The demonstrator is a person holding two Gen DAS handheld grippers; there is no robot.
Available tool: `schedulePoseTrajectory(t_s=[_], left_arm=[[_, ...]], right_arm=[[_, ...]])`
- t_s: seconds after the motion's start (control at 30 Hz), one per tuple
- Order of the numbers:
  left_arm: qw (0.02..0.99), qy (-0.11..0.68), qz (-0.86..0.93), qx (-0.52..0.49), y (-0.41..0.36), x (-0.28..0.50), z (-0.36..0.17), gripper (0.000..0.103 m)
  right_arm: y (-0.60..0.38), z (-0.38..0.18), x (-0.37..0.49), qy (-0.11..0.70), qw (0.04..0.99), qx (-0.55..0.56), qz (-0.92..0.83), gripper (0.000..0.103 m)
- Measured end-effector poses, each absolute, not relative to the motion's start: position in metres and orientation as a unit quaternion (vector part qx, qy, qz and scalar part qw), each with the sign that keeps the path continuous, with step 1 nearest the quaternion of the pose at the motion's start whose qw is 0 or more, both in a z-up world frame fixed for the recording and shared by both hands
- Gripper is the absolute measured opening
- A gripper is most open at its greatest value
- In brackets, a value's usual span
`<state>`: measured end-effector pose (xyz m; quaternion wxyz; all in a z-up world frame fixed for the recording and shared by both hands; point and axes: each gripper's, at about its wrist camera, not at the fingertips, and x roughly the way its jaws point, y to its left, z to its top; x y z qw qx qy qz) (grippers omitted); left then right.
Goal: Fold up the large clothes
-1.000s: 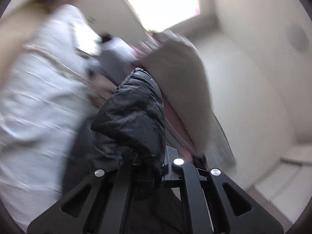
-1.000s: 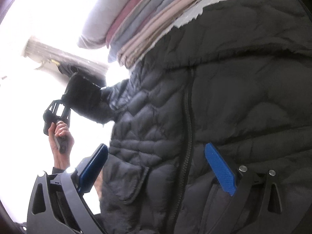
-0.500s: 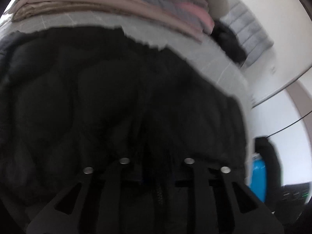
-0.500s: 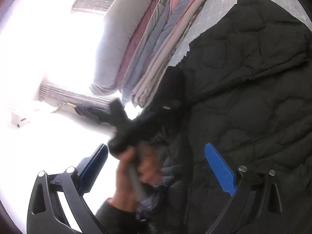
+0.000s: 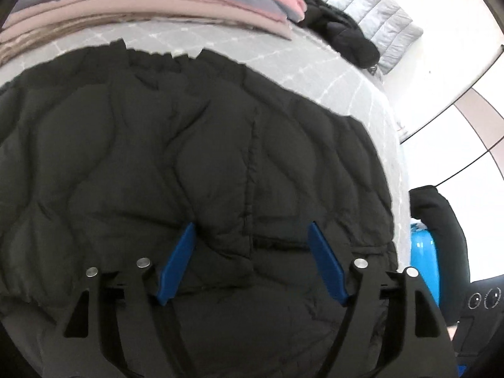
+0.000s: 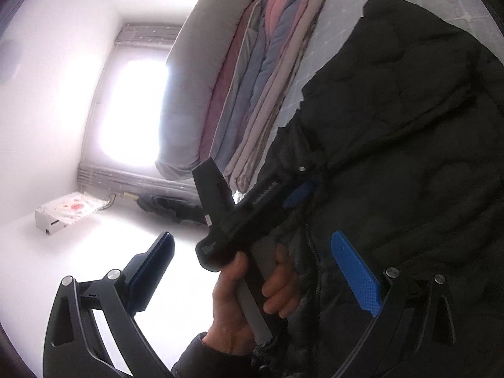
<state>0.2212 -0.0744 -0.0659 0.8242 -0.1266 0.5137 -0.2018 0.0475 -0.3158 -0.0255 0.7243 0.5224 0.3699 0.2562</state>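
I judge the fold to be somewhere in its middle. The black jacket (image 5: 201, 163) lies spread on the bed (image 5: 330, 72), its quilted body filling most of my left view, with a folded-over layer lying across the near part and a vertical seam running down the middle. My left gripper (image 5: 252, 252) sits low over that near part; its jaws have just been opening and now stand wide, the blue pads (image 5: 178, 261) apart with padding bulging between them but not pinched (so I read that as a sleeve or flap just let go onto the body). My right gripper (image 6: 258, 264) is also wide and holds nothing, hovering beside the jacket's zipper side (image 6: 409, 145); through it I see the hand (image 6: 252, 299) that carries the left gripper. Beyond the jacket a stack of folded quilts (image 5: 151, 3) lies at the far side of the bed. What is left, as I see it: the other side is not yet brought in, and the length is not yet doubled into a compact bundle.
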Motion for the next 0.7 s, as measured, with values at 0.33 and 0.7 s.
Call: schedulePoseTrajectory(t_s=[0.33,0.7], left_arm=[[0.897,0.386,-0.126,-0.174,0.064,0.173,-0.004,0.071],[0.866,0.477,-0.002,-0.152,0.138,0.179,-0.066,0.071]], right_arm=[[-0.314,-0.032,0.047,0.382,0.715,0.526,0.257,0.096],[-0.304,-0.044,0.054,0.399,0.73,0.504,0.233,0.096]])
